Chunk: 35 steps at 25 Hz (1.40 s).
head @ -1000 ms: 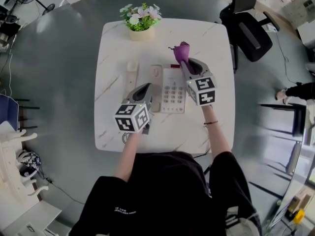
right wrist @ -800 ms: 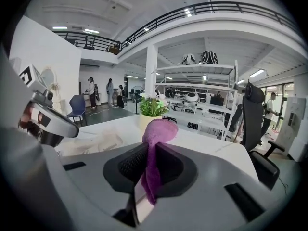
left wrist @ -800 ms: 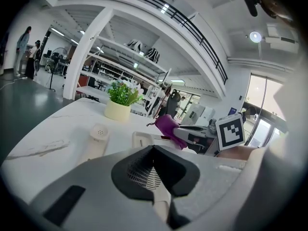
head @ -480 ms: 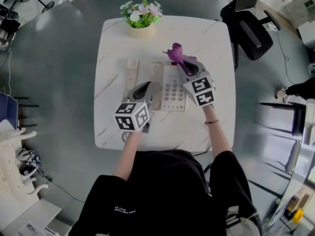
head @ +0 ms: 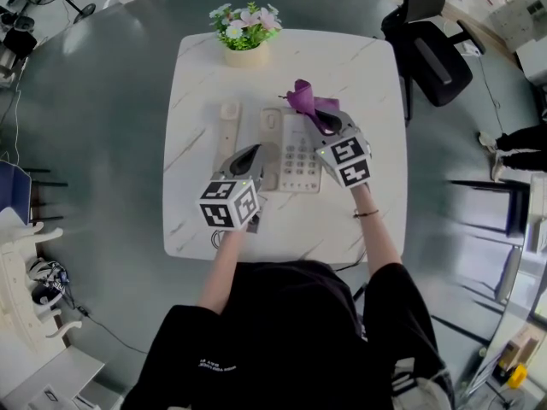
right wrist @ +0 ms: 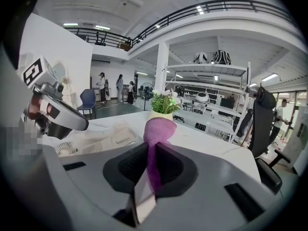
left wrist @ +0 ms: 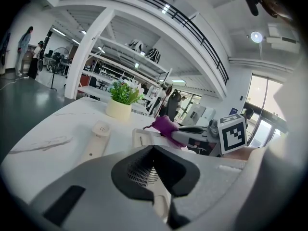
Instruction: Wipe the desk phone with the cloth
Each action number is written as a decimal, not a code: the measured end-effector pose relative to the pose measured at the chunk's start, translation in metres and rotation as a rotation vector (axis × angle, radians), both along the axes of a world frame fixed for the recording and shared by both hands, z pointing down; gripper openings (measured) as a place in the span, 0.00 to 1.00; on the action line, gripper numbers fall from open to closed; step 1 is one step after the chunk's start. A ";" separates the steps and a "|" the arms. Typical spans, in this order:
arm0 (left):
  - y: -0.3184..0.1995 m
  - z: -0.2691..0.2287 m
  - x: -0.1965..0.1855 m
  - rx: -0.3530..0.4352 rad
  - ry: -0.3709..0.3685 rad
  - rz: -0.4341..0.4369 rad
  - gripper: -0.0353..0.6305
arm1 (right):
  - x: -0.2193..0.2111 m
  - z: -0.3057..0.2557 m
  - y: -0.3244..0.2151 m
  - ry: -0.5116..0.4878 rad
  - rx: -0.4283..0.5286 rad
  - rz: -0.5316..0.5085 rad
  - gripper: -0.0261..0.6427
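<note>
I see a white, marble-veined square table (head: 367, 75) w/ rounded corners. Far edge, left of centre: cream pot of green plant & pale flowers (head: 244, 55). Mid-table: cream desk phone base w/ keypad (head: 299, 156). Just left of it, the cream handset (head: 228, 125) lies flat, off-cradle.

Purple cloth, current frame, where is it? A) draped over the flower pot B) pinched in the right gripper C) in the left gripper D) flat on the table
B: the right gripper view shows the right gripper with its jaws shut on the purple cloth, whose bunched end sticks out past the tips.
</note>
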State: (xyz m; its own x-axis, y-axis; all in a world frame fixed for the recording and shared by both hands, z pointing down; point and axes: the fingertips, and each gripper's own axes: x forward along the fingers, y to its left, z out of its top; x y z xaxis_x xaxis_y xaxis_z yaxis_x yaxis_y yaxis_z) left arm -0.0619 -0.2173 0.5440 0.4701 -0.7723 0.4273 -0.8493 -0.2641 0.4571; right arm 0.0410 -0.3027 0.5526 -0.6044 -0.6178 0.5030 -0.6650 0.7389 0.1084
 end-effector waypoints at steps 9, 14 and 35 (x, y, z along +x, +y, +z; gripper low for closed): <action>0.005 -0.002 -0.001 0.006 0.003 -0.014 0.05 | -0.003 0.006 0.013 -0.009 -0.029 -0.025 0.09; 0.008 -0.003 0.003 0.008 0.007 -0.008 0.05 | -0.002 0.008 0.023 -0.004 -0.041 -0.035 0.09; 0.036 -0.009 0.007 0.018 0.004 -0.009 0.05 | 0.001 0.018 0.069 -0.012 -0.094 -0.059 0.09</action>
